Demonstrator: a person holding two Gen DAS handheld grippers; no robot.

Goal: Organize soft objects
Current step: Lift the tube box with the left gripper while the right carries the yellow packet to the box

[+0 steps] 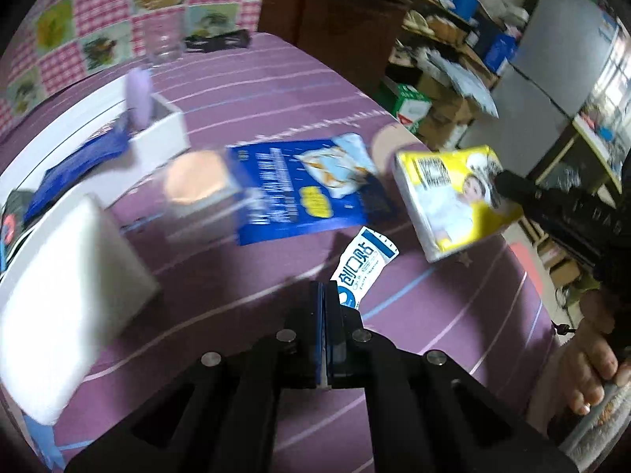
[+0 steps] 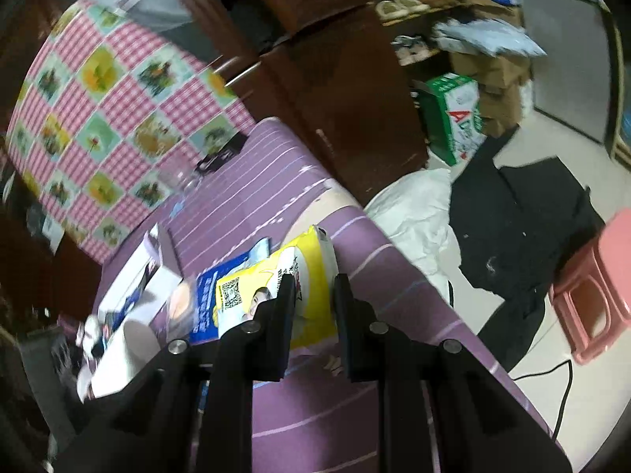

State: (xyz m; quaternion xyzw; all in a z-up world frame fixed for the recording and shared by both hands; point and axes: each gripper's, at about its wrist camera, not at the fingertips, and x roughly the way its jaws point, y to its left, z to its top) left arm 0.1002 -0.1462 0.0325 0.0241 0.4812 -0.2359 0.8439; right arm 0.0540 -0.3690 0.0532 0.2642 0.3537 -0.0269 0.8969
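Observation:
My right gripper [image 2: 313, 295] is shut on a yellow tissue pack [image 2: 303, 276] and holds it above the purple table [image 2: 315, 402]; in the left wrist view the pack [image 1: 453, 201] hangs in the air at the right, tilted. My left gripper [image 1: 324, 295] is shut and empty, low over the table [image 1: 236, 315]. Just ahead of it lies a small white and blue sachet [image 1: 361, 266]. A flat blue package [image 1: 303, 189] lies further on, beside a round peach pad [image 1: 195, 177]. A white box [image 1: 157, 130] at the left holds a blue bag [image 1: 79, 161] and a lilac item [image 1: 138, 94].
A white block [image 1: 67, 295] lies at the near left. A clear glass [image 1: 161, 39] and a black object [image 1: 217, 41] stand at the table's far end. The table edge runs along the right; beyond it are cartons, a pink stool [image 2: 595, 291] and dark cloth [image 2: 520, 213] on the floor.

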